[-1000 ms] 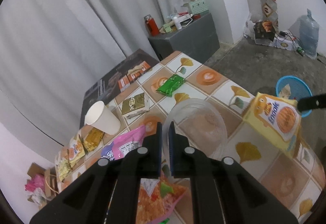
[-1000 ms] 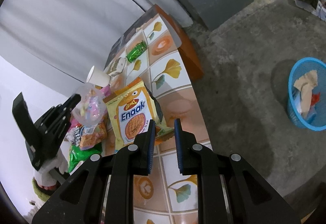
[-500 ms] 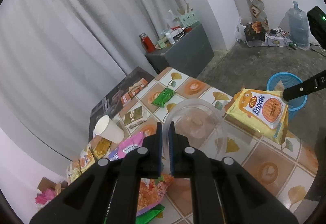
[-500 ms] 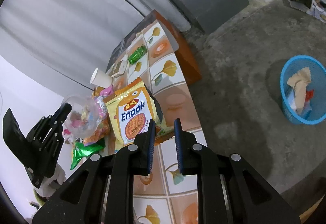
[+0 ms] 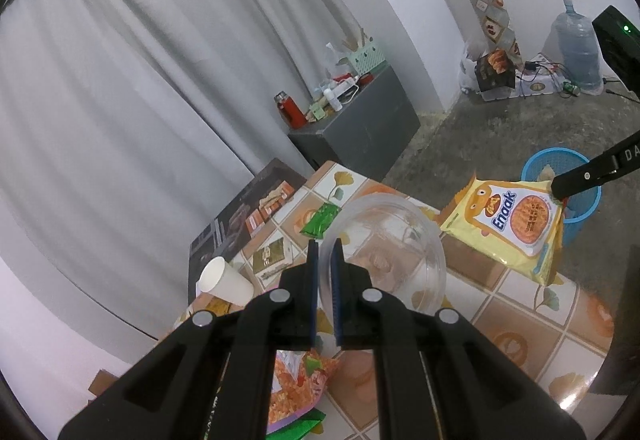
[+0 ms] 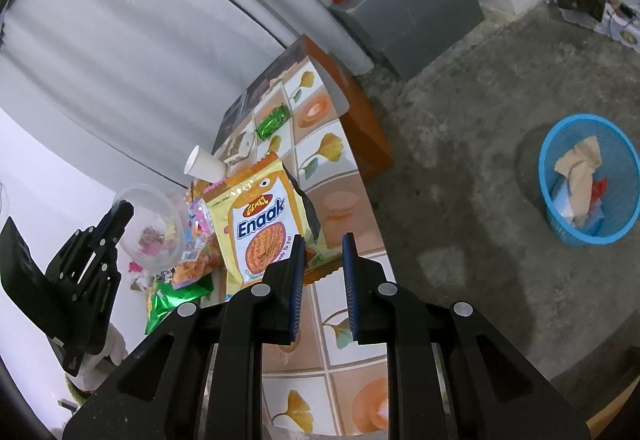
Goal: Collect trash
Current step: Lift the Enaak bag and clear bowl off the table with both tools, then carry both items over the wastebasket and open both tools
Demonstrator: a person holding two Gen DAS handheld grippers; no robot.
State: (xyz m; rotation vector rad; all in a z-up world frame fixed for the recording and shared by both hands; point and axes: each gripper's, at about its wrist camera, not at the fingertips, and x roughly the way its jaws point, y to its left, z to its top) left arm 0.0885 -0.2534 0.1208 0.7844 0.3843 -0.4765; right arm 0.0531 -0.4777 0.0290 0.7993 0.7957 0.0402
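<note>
My left gripper (image 5: pixel 325 254) is shut on the rim of a clear plastic bowl (image 5: pixel 394 240) and holds it above the tiled table (image 5: pixel 520 316). In the right wrist view the bowl (image 6: pixel 154 228) hangs at the left. My right gripper (image 6: pixel 323 246) is shut on a corner of a yellow Enaak snack packet (image 6: pixel 260 224), held above the table; the packet also shows in the left wrist view (image 5: pixel 516 224). A blue trash basket (image 6: pixel 588 179) with paper scraps stands on the floor to the right; it shows in the left wrist view (image 5: pixel 560 163).
On the table (image 6: pixel 332 155) lie a green wrapper (image 5: pixel 320 220), a white paper cup (image 5: pixel 224 282), a small box (image 5: pixel 270 260) and several snack packets (image 5: pixel 296 388). A grey cabinet (image 5: pixel 360 127) with a red flask stands behind. A water jug (image 5: pixel 576 47) is at the far right.
Both grippers rose with their loads. The bowl and the Enaak packet are higher above the table, and the packet has moved toward the basket side.
</note>
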